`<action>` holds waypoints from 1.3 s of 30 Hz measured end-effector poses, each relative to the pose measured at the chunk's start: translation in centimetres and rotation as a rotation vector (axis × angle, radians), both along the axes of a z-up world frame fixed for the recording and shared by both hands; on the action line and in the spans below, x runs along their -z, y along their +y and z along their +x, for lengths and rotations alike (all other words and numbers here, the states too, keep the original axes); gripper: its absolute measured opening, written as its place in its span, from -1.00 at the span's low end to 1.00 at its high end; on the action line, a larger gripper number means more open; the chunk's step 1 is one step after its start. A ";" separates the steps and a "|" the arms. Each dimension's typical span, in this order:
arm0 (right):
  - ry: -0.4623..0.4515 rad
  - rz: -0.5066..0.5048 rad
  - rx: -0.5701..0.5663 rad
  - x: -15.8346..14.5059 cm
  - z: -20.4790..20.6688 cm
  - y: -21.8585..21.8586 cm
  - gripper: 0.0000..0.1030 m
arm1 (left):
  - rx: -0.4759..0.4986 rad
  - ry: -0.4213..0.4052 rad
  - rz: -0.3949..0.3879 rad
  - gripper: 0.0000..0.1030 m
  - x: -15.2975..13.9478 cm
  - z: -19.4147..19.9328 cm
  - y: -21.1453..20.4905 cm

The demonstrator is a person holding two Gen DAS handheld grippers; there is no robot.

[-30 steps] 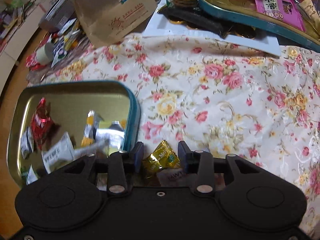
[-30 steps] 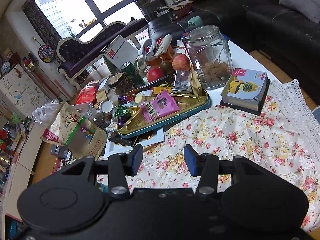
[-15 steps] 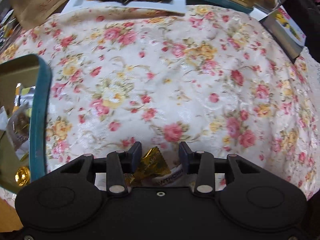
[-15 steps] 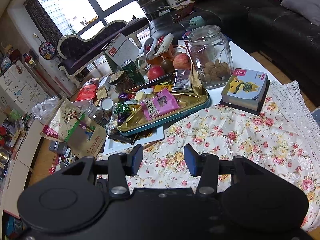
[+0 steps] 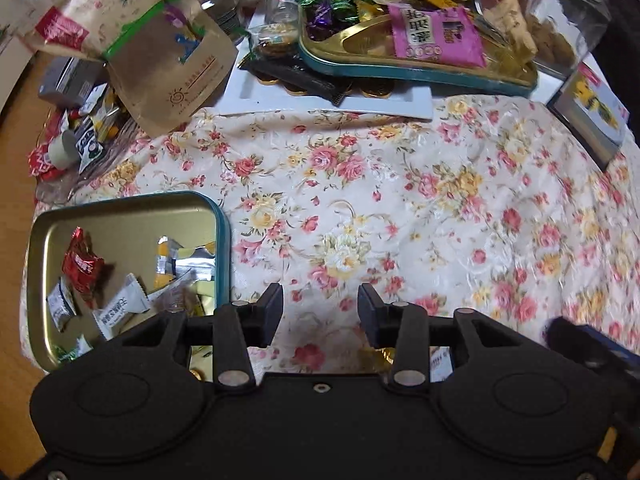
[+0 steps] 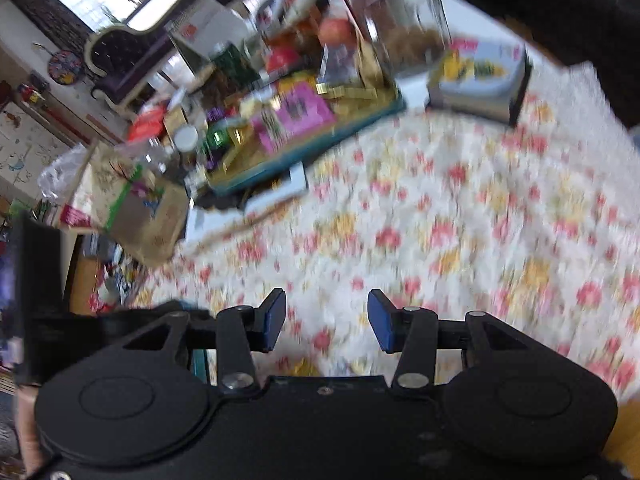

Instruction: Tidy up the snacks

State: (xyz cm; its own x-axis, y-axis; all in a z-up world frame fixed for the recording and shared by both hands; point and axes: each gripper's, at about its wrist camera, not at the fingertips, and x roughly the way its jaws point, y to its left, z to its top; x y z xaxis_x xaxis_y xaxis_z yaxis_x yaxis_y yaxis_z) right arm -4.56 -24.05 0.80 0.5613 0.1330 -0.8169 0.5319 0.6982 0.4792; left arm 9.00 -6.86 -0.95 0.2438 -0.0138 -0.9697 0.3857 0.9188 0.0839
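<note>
My left gripper (image 5: 320, 312) is open and empty above the floral cloth (image 5: 400, 208). A teal tin with a gold inside (image 5: 120, 216) lies to its left and holds several wrapped snacks, among them a red candy (image 5: 82, 266) and a white sachet (image 5: 120, 312). A gold wrapper (image 5: 378, 356) and a white packet (image 5: 440, 362) lie on the cloth, half hidden under the right finger. My right gripper (image 6: 326, 320) is open and empty over the cloth; its view is blurred. A gold wrapper (image 6: 304, 366) shows just below its fingers.
A larger teal tray (image 5: 400, 74) with a pink packet (image 5: 434, 36) and candies sits at the back. A brown paper bag (image 5: 160, 44), jars (image 5: 568, 12), a white board (image 5: 320, 100) and a book (image 5: 592, 116) surround it. The other gripper (image 5: 592, 344) shows at the right.
My left gripper has pulled back and swung left; the gold wrapper that lay between its fingers now sits under its right finger. My right gripper has dropped toward the cloth, fast.
</note>
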 end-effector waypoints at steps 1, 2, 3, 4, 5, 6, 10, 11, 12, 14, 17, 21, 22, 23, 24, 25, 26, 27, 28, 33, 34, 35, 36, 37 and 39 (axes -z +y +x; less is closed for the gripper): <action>0.021 0.004 -0.007 0.6 0.1 0.6 -0.04 | 0.020 0.011 0.009 -0.03 -0.3 -0.2 0.2; 0.040 0.000 -0.017 1.1 0.1 1.1 -0.04 | 0.035 0.023 0.013 -0.03 -0.3 -0.5 0.4; 0.057 -0.007 -0.030 1.5 0.2 1.8 -0.04 | 0.047 0.031 0.018 -0.03 -0.2 -0.7 0.6; 0.070 -0.013 -0.043 2.0 0.3 2.3 -0.04 | 0.051 0.034 0.021 -0.03 -0.2 -0.8 0.8; 0.083 -0.013 -0.057 2.5 0.5 2.8 -0.04 | 0.044 0.032 0.014 -0.03 -0.1 -0.9 1.1; 0.096 -0.007 -0.070 2.9 0.6 3.1 -0.04 | 0.036 0.031 0.015 -0.03 0.0 -1.0 1.4; 0.131 -0.012 -0.139 4.4 1.3 4.4 -0.04 | 0.023 0.089 -0.001 -0.04 0.7 -0.9 2.4; 0.130 -0.029 -0.176 4.6 1.7 4.8 -0.04 | 0.022 0.107 -0.003 -0.04 0.8 -0.8 2.7; 0.124 -0.044 -0.210 4.8 2.0 5.2 -0.04 | 0.018 0.118 -0.008 -0.04 0.9 -0.7 3.0; 0.112 -0.072 -0.268 5.2 2.4 5.9 -0.04 | 0.012 0.127 -0.019 -0.04 0.8 -0.6 3.8; 0.108 -0.104 -0.358 6.1 3.0 6.8 0.02 | 0.011 0.150 -0.037 -0.04 0.8 -0.2 4.6; 0.122 -0.190 -0.460 7.6 3.3 8.4 0.03 | 0.001 0.165 -0.043 -0.04 0.7 0.3 5.3; 0.121 -0.231 -0.483 7.9 3.3 8.9 0.03 | -0.004 0.164 -0.043 -0.04 0.7 0.4 5.4; 0.118 -0.272 -0.508 8.1 3.3 9.4 0.03 | -0.007 0.166 -0.046 -0.04 0.6 0.5 5.5; 0.112 -0.310 -0.538 8.3 3.3 9.9 0.03 | -0.011 0.169 -0.054 -0.04 0.5 0.6 5.6; 0.102 -0.344 -0.570 8.5 3.3 10.4 0.03 | -0.014 0.174 -0.062 -0.04 0.4 0.8 5.7; 0.093 -0.365 -0.592 8.6 3.3 10.8 0.05 | -0.017 0.178 -0.068 -0.04 0.3 0.8 5.7; 0.086 -0.383 -0.600 8.8 3.3 11.1 0.07 | -0.017 0.180 -0.074 -0.04 0.2 0.9 5.8; 0.079 -0.396 -0.605 8.8 3.2 11.3 0.10 | -0.018 0.181 -0.079 -0.04 0.1 1.0 5.7; 0.073 -0.407 -0.626 9.2 3.4 11.4 0.17 | -0.009 0.181 -0.093 -0.04 -0.1 1.1 5.5; 0.070 -0.401 -0.626 9.3 3.4 11.3 0.19 | -0.006 0.182 -0.094 -0.04 -0.1 1.1 5.4; 0.071 -0.400 -0.625 9.3 3.4 11.2 0.22 | -0.003 0.183 -0.094 -0.04 0.0 1.0 5.3; 0.076 -0.401 -0.629 9.4 3.4 11.2 0.22 | 0.001 0.184 -0.093 -0.04 0.0 1.0 5.2; 0.076 -0.405 -0.633 9.4 3.3 11.1 0.22 | 0.002 0.185 -0.092 -0.04 0.1 1.0 5.2; 0.074 -0.414 -0.639 9.4 3.3 10.9 0.21 | 0.004 0.188 -0.088 -0.04 0.2 0.8 5.0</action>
